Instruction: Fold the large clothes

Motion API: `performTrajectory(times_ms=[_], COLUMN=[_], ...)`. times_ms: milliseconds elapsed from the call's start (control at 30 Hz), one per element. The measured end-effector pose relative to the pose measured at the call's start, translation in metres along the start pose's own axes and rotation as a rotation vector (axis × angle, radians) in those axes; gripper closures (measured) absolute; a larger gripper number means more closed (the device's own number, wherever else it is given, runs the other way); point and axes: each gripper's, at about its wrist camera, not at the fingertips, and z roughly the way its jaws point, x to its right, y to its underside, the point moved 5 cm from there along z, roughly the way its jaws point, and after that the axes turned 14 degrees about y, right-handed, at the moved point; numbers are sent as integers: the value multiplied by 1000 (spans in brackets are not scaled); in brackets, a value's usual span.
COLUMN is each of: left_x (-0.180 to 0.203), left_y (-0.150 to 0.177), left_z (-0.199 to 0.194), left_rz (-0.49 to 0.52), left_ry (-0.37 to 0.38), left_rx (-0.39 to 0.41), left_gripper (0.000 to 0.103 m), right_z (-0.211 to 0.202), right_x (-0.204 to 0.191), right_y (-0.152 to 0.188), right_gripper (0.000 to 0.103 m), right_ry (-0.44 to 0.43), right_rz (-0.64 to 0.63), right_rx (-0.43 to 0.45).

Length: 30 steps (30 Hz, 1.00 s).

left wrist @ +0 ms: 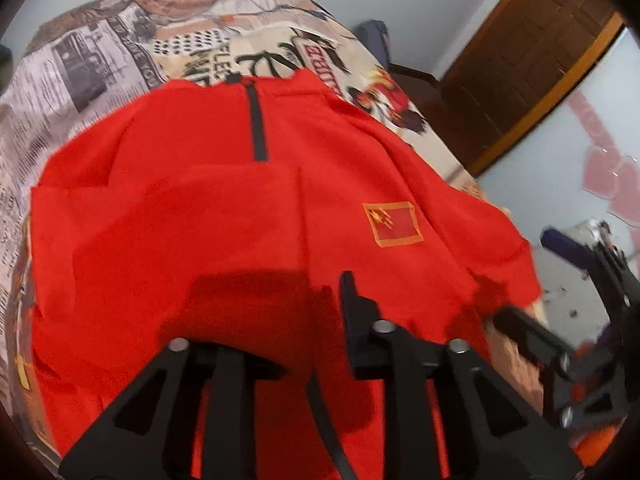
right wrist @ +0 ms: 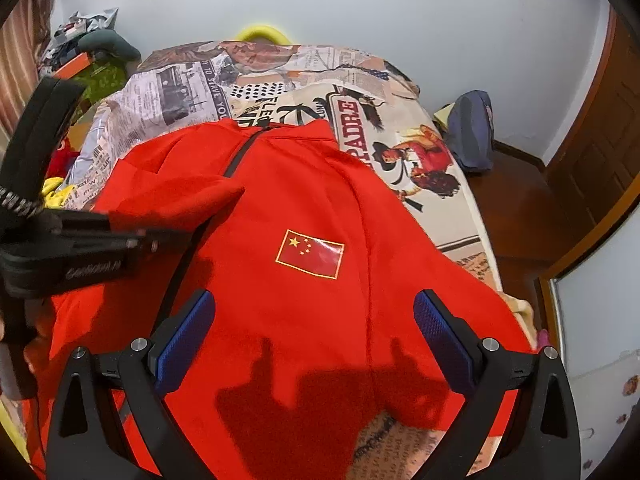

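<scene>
Two claws, right claw point(right wrist: 314, 340) agape, one red jacket point(right wrist: 280, 208)

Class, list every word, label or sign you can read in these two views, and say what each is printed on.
"PADRE": red letters on the printed bedsheet.
"TO SAVE YOU": on the sheet's newspaper print.
"FLE": black letters on the sheet, cut off by the red jacket.
Flag patch: stars only, no words.
Left gripper body label: too blurred.
Newspaper small print: too small.

Bright room light; left view motion-blurred, right sharp; fisheye edges w/ vignette.
</scene>
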Motion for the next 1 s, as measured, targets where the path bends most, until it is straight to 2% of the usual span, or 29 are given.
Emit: performTrajectory(times_ms=[67,200,267,333,433,533,700,833,1000], left_x=[8,19,18,13,-3,-29,-82,-122,-161], left_y=[8,22,28,33,40,46,68,84,102], left_z=[-10,-47,-65,-93,-131,-162,-193,-198,-184], left_rz=[39,136,147,154,164,148,63,9,-47], left_ry=[-16,-76,-94,-136,-190,-262,-302,-341,-339], left_rx=[5,19,27,74,115,142,151,151,117], left_gripper=[67,65,56,50,45,44,42,42,42], right_z=[-7,-30,-39,-48,-55,-58,-48,-34,-13], right_x=[1,-1,-6,-13,-28,-50,-92,-125,-171], right_y=[-1,-6,-9,-12,-16,-18,-20,-20,-21], right_gripper=[4,4,4,4,4,4,4,5,6], right_ry=[12,20,19,11,-9,-43,-106,-114,-130], right_rz=[-5,-15,-21,-27,-41,-65,-115,-170,-250], right_rx=[10,48,57,69,72,68,36,9,-9])
